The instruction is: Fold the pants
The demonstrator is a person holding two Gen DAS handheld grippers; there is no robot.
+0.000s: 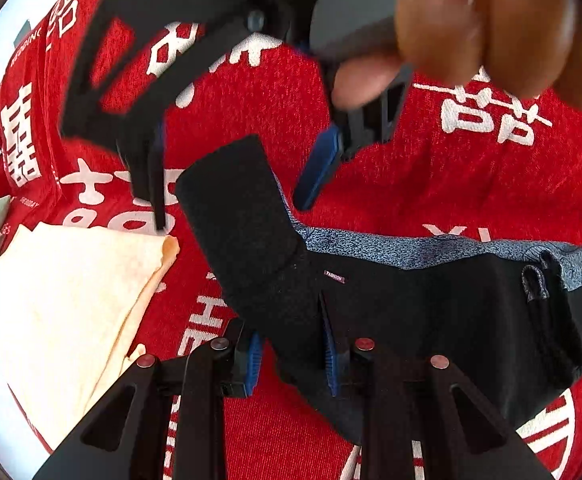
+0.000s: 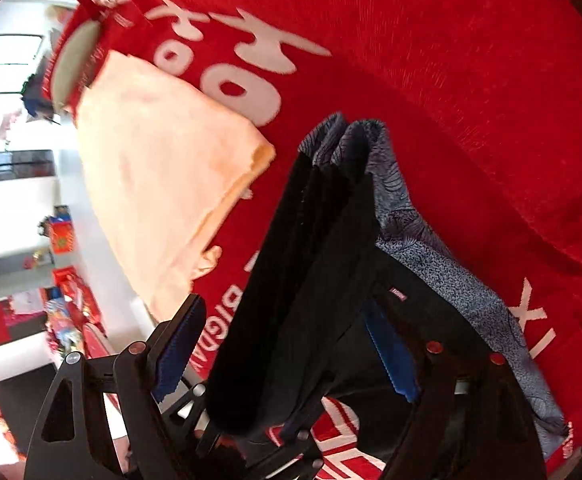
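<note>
Black pants (image 1: 431, 300) with a grey-blue patterned lining lie partly folded on the red cloth. My left gripper (image 1: 291, 360) is shut on a thick folded band of the pants, which rises toward the top of the view. My right gripper (image 1: 243, 196) hangs open above that band's end, with a hand behind it. In the right wrist view the right gripper (image 2: 291, 344) straddles the raised black band (image 2: 311, 260) with its blue pads apart, and the lining (image 2: 443, 264) trails to the right.
A red cloth with white characters (image 1: 431, 184) covers the surface. A folded cream garment (image 1: 71, 292) lies to the left, also in the right wrist view (image 2: 159, 176). A grey-green disc (image 2: 77, 62) sits near the cloth's edge. Room clutter lies beyond the left edge.
</note>
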